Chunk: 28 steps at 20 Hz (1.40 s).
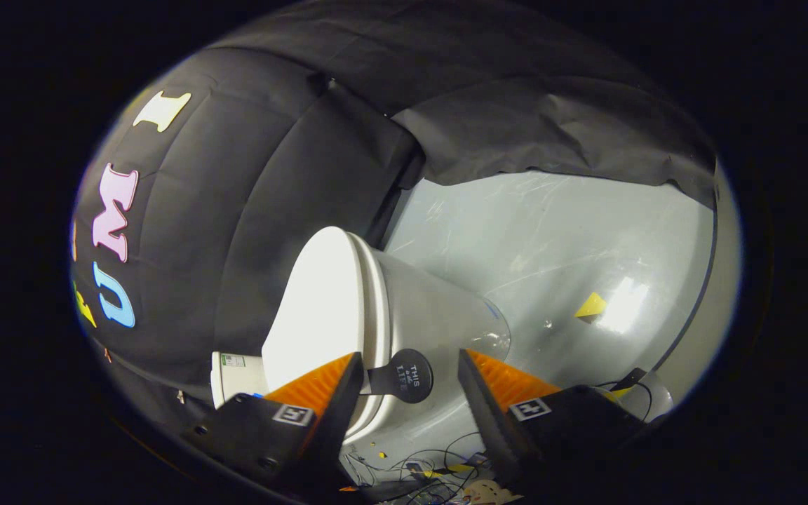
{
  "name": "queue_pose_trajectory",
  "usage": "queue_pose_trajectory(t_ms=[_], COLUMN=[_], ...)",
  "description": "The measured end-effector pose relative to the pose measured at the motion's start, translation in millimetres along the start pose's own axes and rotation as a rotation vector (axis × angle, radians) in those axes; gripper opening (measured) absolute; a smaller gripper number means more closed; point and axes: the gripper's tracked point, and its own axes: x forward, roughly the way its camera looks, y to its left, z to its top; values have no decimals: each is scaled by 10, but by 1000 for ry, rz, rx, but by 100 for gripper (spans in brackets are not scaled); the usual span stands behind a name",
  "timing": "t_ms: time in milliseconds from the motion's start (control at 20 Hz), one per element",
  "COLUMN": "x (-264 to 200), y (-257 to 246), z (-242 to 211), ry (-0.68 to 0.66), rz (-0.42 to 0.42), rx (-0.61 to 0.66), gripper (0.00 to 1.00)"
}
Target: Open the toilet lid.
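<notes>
Toilet lid [320, 301], one; tool [409, 375] agape.

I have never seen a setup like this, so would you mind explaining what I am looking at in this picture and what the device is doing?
This is a gripper view: a wide-angle camera rides on a hand-held two-finger gripper and looks forward along its fingers, the two wedge shapes in the foreground. A person carries the tool; there is no robot arm. The camera is tilted, so the scene looks rotated.

Ahead of the fingers is a white toilet. Its lid appears closed against the bowl. A dark round lift tab sticks out from the lid's edge and sits between the two fingers. The fingers stand apart, with a gap on each side of the tab, so nothing is gripped yet.

Behind is the booth's black cloth wall and a grey floor carrying a small yellow marker. Some cables lie near the toilet's base.
</notes>
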Motion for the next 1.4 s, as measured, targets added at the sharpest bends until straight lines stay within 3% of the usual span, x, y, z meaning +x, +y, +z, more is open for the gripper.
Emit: queue_pose_trajectory(t_ms=[100,250,350,500,550,950,1400], x=[50,65,70,77,108,-6,-445], y=[5,-40,-17,0,22,120,703], z=[-46,-47,-61,4,-32,-5,112], ry=[27,41,47,35,51,22,-118], rz=[18,21,35,46,66,68,-9], rx=[14,41,39,64,75,-20,-312], gripper=[75,40,34,34,21,17,14])
